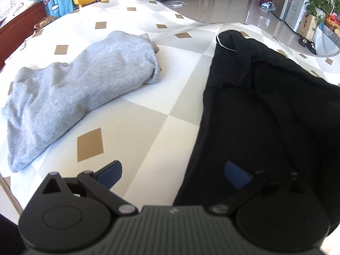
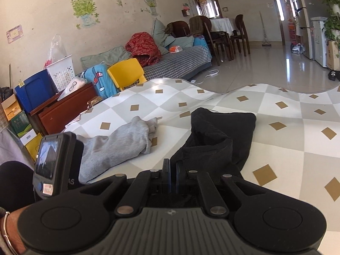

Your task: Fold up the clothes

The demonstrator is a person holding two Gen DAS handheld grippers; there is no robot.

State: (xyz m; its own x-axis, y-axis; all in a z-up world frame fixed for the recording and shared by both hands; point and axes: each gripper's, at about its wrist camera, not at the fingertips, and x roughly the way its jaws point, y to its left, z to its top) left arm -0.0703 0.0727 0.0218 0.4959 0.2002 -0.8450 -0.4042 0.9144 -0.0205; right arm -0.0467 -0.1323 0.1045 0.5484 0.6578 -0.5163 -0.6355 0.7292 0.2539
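Your left claw (image 1: pixel 173 175) is open, blue pads (image 1: pixel 110 173) spread wide, hovering low over the bench (image 1: pixel 148 127) with its checked cloth of white and grey squares and tan diamonds. One pad sits over bare cloth, the other over the near edge of the black garment (image 1: pixel 265 106); contact cannot be confirmed.

Your right claw (image 2: pixel 172 175) is closed, pads together. The black garment (image 2: pixel 212 140) bunches right at its tips, but whether fabric is pinched between them cannot be told from this view.

The black garment lies on the right side of the bench, partly doubled over, with a thin white trim line visible near its far end in the left wrist view. The grey garment (image 1: pixel 74 93) lies to its left, loosely rumpled and running lengthwise, apart from the black one with bare cloth between.

Your left gripper's body with its small screen (image 2: pixel 47 159) shows at the left of the right wrist view. A wrist with a bangle (image 2: pixel 6 231) appears at bottom left.
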